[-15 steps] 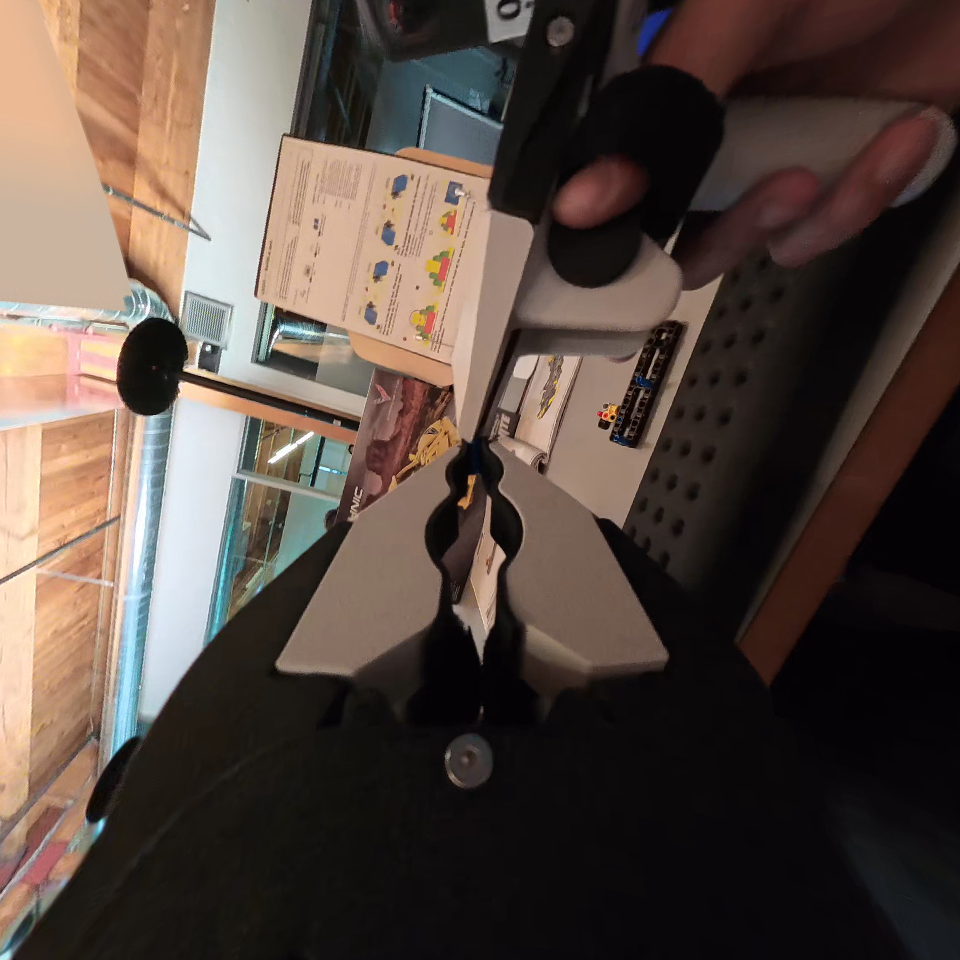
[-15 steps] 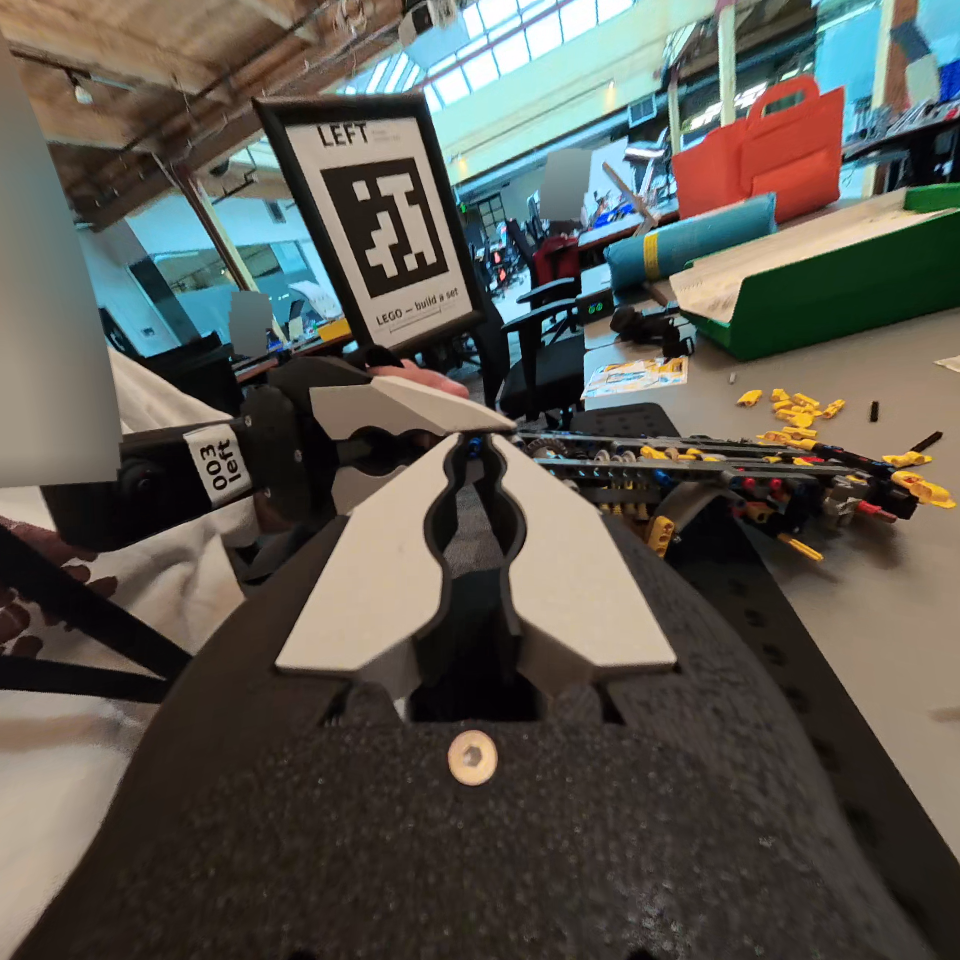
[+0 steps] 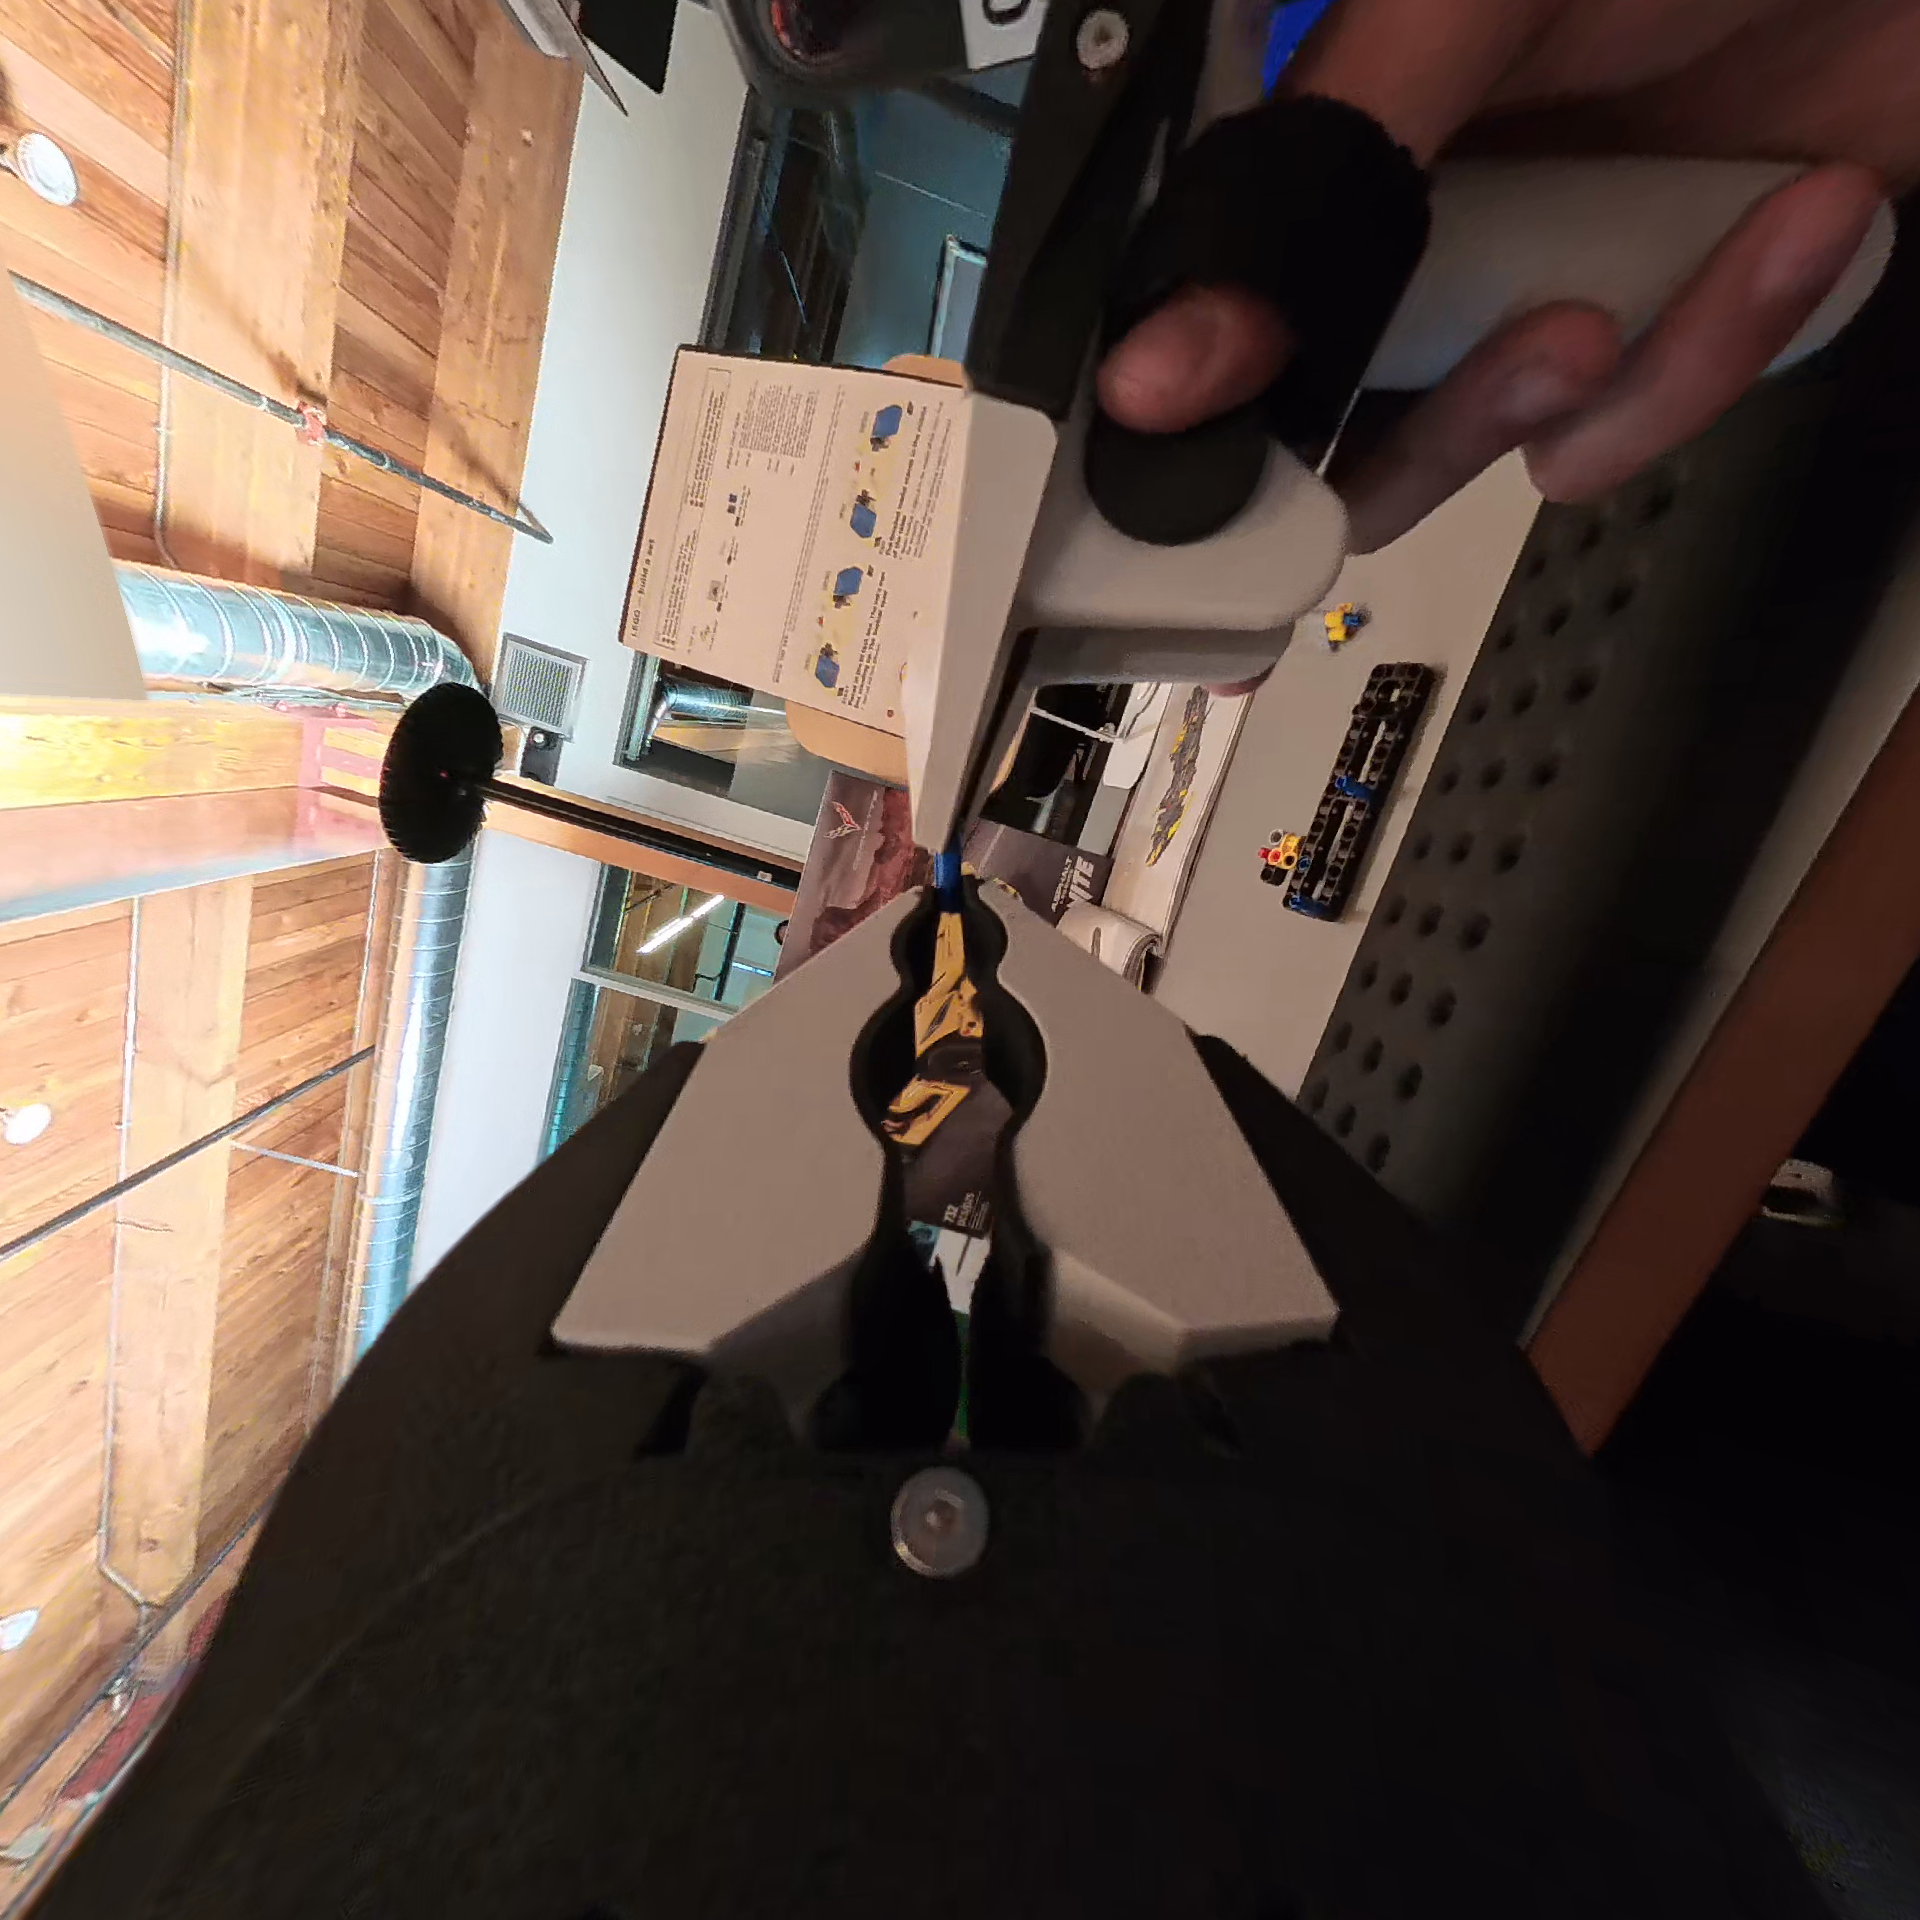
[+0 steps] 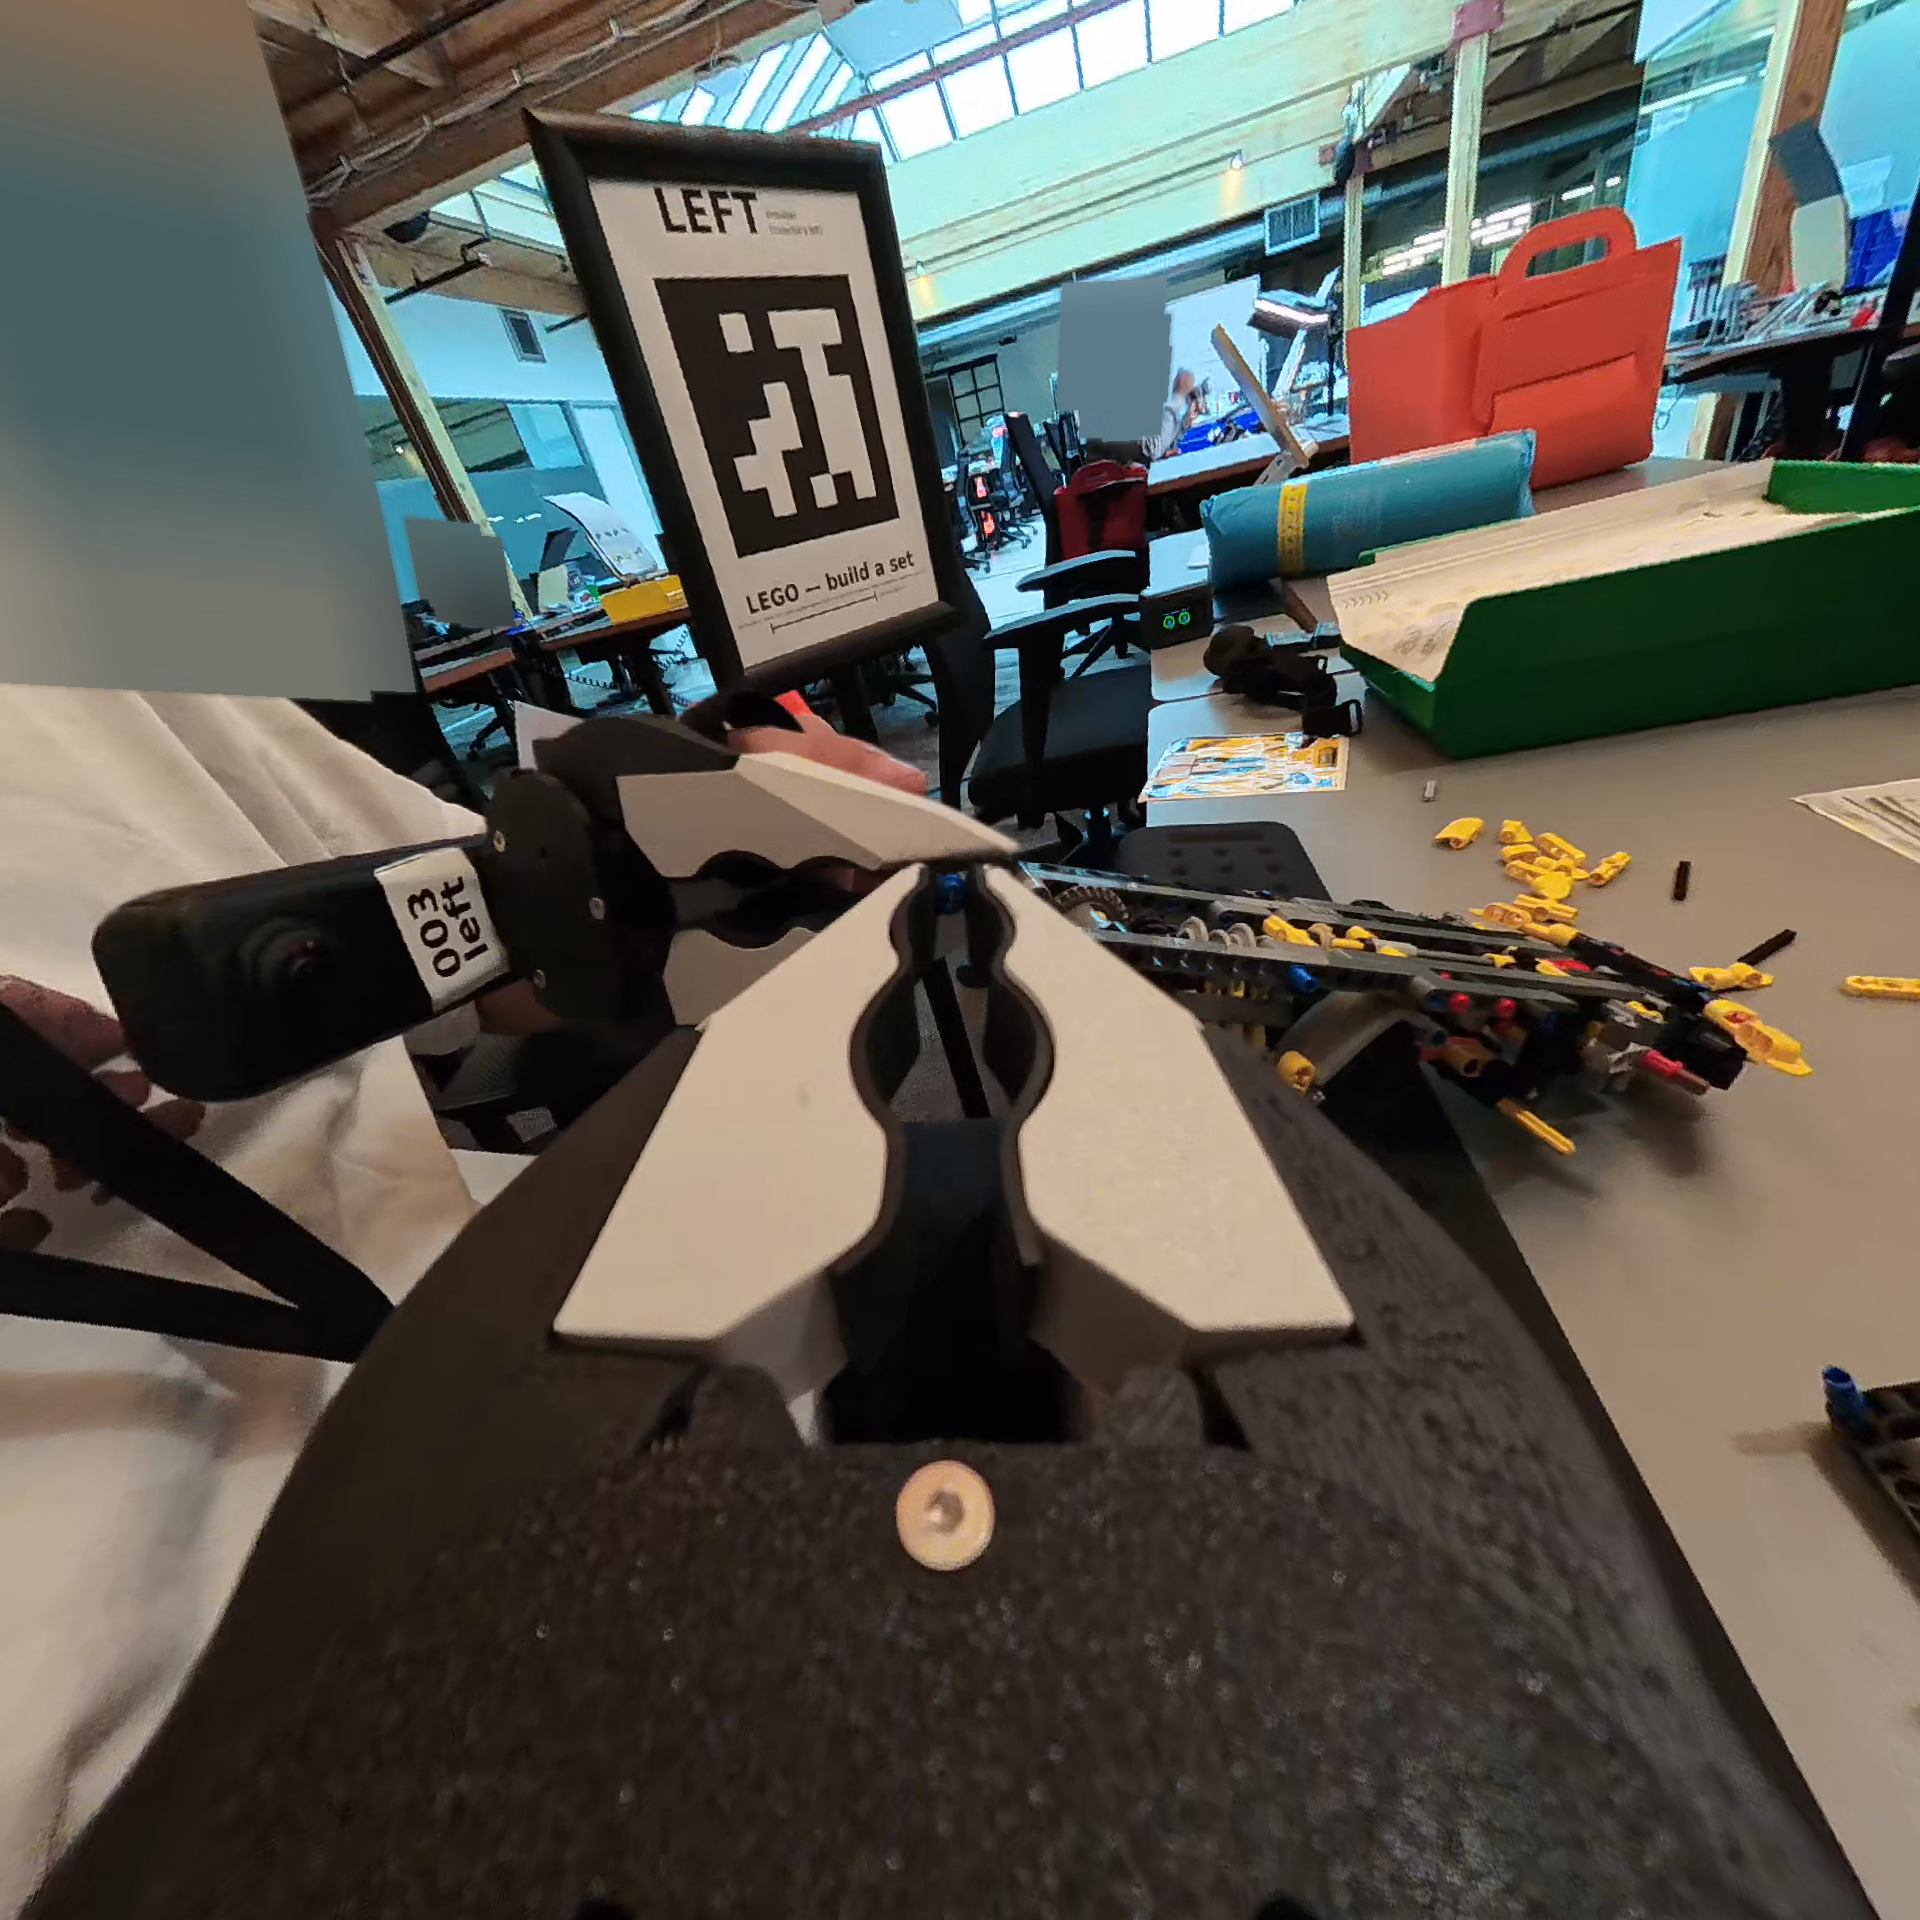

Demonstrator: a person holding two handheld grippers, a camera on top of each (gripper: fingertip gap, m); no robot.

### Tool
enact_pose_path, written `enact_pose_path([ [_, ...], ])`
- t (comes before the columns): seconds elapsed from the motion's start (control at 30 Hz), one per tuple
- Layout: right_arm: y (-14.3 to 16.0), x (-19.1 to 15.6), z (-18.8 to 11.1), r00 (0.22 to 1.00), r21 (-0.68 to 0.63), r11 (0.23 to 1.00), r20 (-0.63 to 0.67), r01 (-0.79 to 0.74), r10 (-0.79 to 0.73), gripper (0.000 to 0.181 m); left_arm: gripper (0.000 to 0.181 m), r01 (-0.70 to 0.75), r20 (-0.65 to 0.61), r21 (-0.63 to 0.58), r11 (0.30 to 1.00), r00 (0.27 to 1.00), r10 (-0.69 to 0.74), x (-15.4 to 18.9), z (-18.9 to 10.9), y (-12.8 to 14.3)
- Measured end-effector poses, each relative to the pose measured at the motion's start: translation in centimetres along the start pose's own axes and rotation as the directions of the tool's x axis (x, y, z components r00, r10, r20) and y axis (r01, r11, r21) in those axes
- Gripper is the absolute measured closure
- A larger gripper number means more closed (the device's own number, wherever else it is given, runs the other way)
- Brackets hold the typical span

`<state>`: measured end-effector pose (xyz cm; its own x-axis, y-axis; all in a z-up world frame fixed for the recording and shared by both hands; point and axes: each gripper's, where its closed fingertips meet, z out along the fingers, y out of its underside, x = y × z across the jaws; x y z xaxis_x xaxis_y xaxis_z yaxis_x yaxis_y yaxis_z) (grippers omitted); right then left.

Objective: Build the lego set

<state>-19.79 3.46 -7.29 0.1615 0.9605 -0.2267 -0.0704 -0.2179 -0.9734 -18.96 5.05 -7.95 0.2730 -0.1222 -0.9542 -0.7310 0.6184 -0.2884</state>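
Left wrist view, turned sideways: the left gripper (image 3: 951, 896) has its grey fingers nearly together, pinching a small blue peg (image 3: 947, 869) at the tips. The right gripper (image 3: 940, 821) meets it tip to tip from above, held by a hand (image 3: 1475, 343). Beyond lie a black beam (image 3: 1356, 790) and an instruction sheet (image 3: 800, 530) on the grey table (image 3: 1444, 665). Right wrist view: the right gripper (image 4: 951, 883) also stands narrow, closed on the same blue peg (image 4: 948, 889), with the left gripper (image 4: 987, 854) reaching in from the left. A long black-and-yellow lego model (image 4: 1403, 977) rests on the table just beyond, loose yellow pieces (image 4: 1538, 852) scattered near it.
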Motion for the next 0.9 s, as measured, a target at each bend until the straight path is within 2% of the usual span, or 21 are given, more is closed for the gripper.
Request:
enact_pose_path([
  [0.2, 0.8, 0.7, 0.2, 0.998, -0.041, 0.999, -0.059, 0.035, -0.038, 0.176, 0.178, -0.016, -0.009, -0.026, 1.000, 1.000, 0.016, 0.2, 0.3, 0.5],
  [0.6, 1.0, 0.5, 0.3, 0.999, -0.044, 0.999, -0.036, 0.017, -0.019, 0.177, 0.178, -0.154, -0.010, -0.026, 0.988, 0.988, 0.154, 0.6, 0.1, 0.4],
  [0.67, 1.2, 0.5, 0.2, 0.999, -0.065, 0.997, -0.027, 0.032, -0.034, 0.177, 0.178, -0.097, -0.027, -0.026, 0.995, 0.995, 0.096, 0.9, 0.0, 0.5],
  [0.73, 1.6, 0.7, 0.4, 0.999, -0.077, 0.997, -0.030, 0.026, -0.028, 0.177, 0.176, 0.056, -0.104, -0.046, 0.997, 0.993, -0.061, 1.4, -0.4, 1.2],
  [0.83, 3.0, 2.6, 0.2, 0.997, -0.116, 0.993, -0.075, 0.006, -0.015, 0.177, 0.158, 0.231, -0.248, -0.129, 0.964, 0.934, -0.256, 2.0, -1.6, 4.1],
  [0.9, 3.3, 3.2, 0.6, 0.998, -0.111, 0.993, -0.064, -0.035, 0.028, 0.177, 0.154, 0.251, -0.284, -0.171, 0.953, 0.913, -0.292, 1.9, -2.0, 5.7],
])
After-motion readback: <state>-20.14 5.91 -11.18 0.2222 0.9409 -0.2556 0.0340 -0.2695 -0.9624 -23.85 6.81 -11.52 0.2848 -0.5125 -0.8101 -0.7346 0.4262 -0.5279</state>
